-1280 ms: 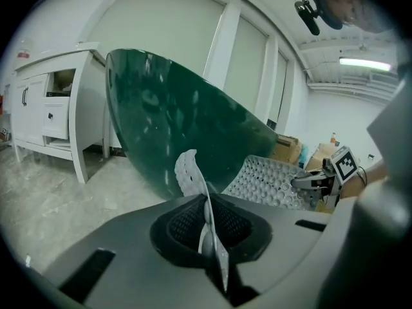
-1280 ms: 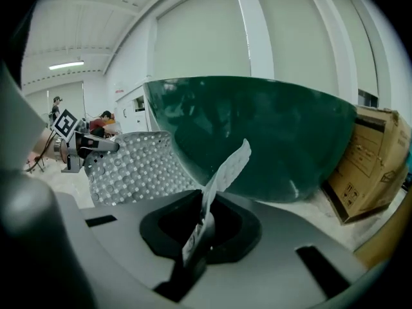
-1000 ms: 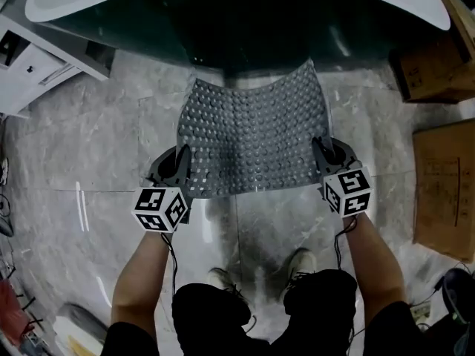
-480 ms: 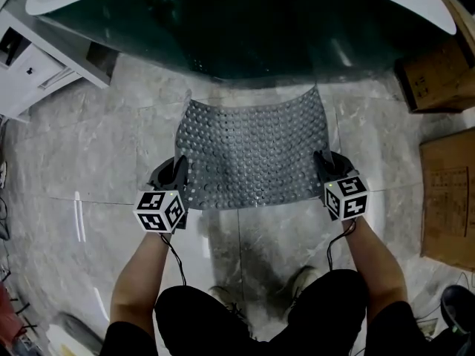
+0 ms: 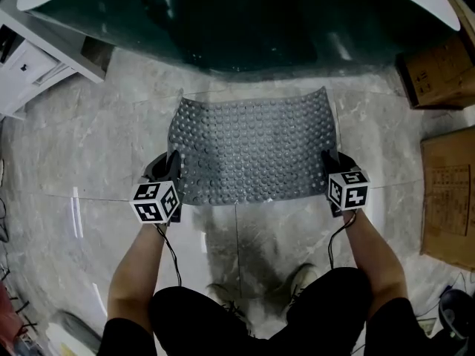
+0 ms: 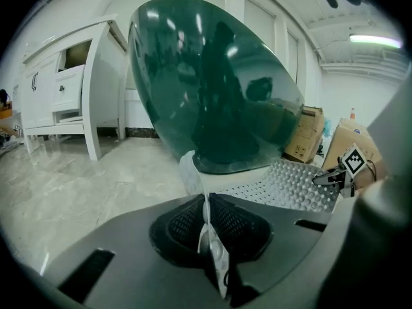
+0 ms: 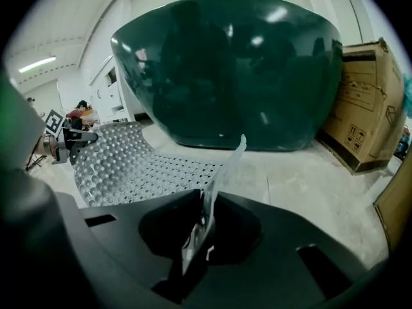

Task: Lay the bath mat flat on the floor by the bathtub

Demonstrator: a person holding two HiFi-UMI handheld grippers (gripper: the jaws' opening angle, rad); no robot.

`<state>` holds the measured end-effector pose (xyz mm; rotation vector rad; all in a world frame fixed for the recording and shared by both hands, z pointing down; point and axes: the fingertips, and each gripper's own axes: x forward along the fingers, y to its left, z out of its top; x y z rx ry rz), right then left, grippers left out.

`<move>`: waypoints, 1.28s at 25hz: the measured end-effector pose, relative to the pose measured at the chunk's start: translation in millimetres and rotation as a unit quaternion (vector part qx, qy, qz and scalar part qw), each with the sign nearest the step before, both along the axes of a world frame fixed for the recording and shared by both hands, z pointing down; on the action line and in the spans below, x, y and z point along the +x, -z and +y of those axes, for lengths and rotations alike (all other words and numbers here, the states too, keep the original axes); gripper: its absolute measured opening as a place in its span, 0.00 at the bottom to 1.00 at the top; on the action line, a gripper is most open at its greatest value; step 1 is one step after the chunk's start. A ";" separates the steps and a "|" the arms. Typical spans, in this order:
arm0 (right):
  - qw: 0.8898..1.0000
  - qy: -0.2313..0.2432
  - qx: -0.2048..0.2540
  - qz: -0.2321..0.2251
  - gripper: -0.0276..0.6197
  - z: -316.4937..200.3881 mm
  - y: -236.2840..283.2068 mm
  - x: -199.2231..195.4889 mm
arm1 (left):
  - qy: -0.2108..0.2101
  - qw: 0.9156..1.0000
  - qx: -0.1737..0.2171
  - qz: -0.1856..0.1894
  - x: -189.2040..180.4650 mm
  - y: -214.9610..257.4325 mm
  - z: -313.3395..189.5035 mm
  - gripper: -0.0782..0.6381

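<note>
A grey studded bath mat (image 5: 252,150) is spread over the marble floor in front of the dark green bathtub (image 5: 245,13). Its far part lies nearly flat and its near corners are still lifted. My left gripper (image 5: 174,167) is shut on the near left corner, whose edge stands pinched between the jaws in the left gripper view (image 6: 209,237). My right gripper (image 5: 331,163) holds the near right corner. Its jaws have just been opening a little, and the thin mat edge (image 7: 222,172) still stands between them. Each gripper view shows the other gripper across the mat.
A white cabinet (image 5: 37,58) stands at the far left beside the tub. Cardboard boxes (image 5: 438,69) and a flat carton (image 5: 449,191) line the right side. The person's shoes (image 5: 297,280) are on the floor just behind the mat's near edge.
Both grippers have come down with the mat and spread slightly apart. The mat, which hung sloping from them, now lies much flatter and lower on the floor by the tub.
</note>
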<state>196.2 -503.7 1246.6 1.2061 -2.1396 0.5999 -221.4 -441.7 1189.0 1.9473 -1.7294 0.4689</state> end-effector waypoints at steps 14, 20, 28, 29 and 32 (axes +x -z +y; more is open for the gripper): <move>0.994 -0.032 -0.025 0.106 0.27 2.0 -35.6 35.9 | 0.059 0.990 -0.089 -0.090 -31.5 -52.6 23.2 0.17; 0.993 -0.025 0.008 0.112 0.33 -1.4 -24.4 33.2 | 0.048 0.985 -0.065 -0.149 -30.9 -43.2 21.6 0.26; 0.995 0.003 0.030 0.097 0.14 -0.4 -12.0 12.7 | 0.006 0.989 -0.022 -0.143 1.1 -21.5 11.6 0.26; 0.995 0.006 0.032 0.095 0.12 -0.7 -10.3 9.8 | 0.002 0.990 -0.017 -0.141 5.3 -19.3 10.9 0.26; 0.995 0.023 0.036 0.087 0.08 0.2 -5.3 -2.6 | -0.012 0.991 -0.011 -0.134 17.1 -15.4 10.3 0.26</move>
